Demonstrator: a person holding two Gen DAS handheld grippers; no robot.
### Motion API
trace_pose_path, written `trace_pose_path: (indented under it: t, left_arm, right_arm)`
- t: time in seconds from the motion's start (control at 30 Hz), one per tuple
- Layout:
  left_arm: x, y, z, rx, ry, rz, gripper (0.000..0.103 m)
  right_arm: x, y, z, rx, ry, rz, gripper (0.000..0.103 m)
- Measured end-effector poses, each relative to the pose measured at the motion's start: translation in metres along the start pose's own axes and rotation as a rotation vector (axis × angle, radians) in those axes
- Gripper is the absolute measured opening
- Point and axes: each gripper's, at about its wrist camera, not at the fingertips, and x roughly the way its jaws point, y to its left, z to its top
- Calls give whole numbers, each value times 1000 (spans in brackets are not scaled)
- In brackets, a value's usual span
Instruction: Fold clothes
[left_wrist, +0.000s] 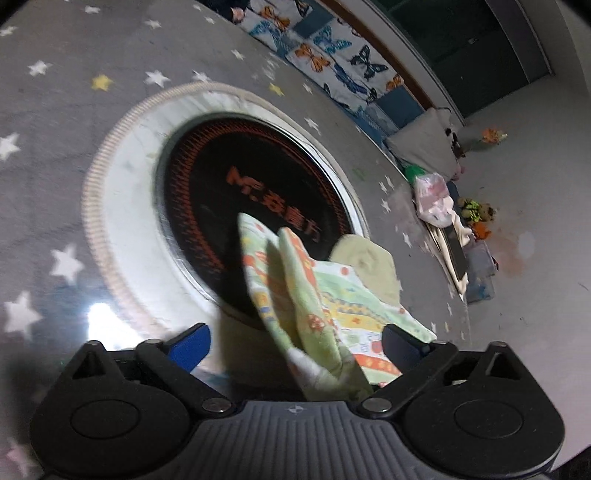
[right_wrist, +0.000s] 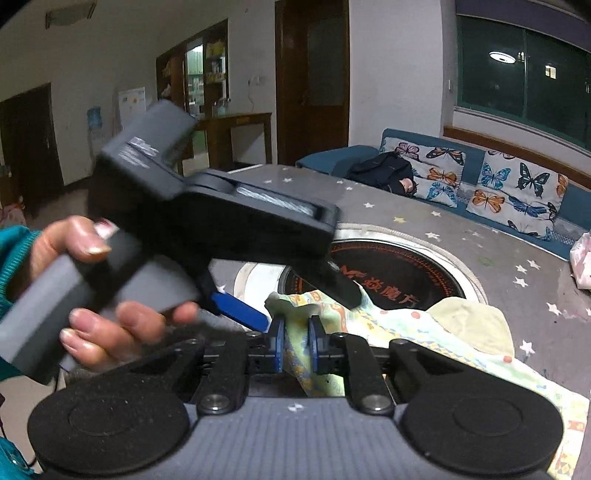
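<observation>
A light green child's garment with orange and yellow prints lies crumpled on the grey star-patterned table, partly over the round black hotplate. In the left wrist view a raised fold of it stands between the wide-apart fingers of my left gripper, which is open and does not press it. The right wrist view shows my right gripper shut on a bunched edge of the garment. A hand holds the left gripper just ahead, its fingers straddling the same fold.
A white ring surrounds the hotplate. A blue sofa with butterfly cushions runs along the table's far side, with a dark jacket on it. A pink bag and toys lie near the table's edge.
</observation>
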Motion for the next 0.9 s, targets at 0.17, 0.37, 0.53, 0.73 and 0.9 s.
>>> trace_pose_path:
  t: [0.17, 0.37, 0.53, 0.73, 0.9]
  left_arm:
    - [25, 3, 0, -60, 73, -37, 47]
    - [33, 6, -4, -42, 80, -26, 19]
    - [31, 2, -5, 1, 67, -5, 18]
    - [29, -8, -10, 89, 38, 30, 19]
    - [28, -18, -12, 163, 16, 65, 19]
  right_arm:
    - [-3, 1, -6, 12, -9, 12, 12]
    - [-7, -4, -16, 34, -1, 36, 15]
    - [-22, -28, -27, 96, -9, -38, 25]
    - [-41, -93, -48, 207, 26, -260, 39]
    - [-47, -157, -67, 364, 53, -395, 45]
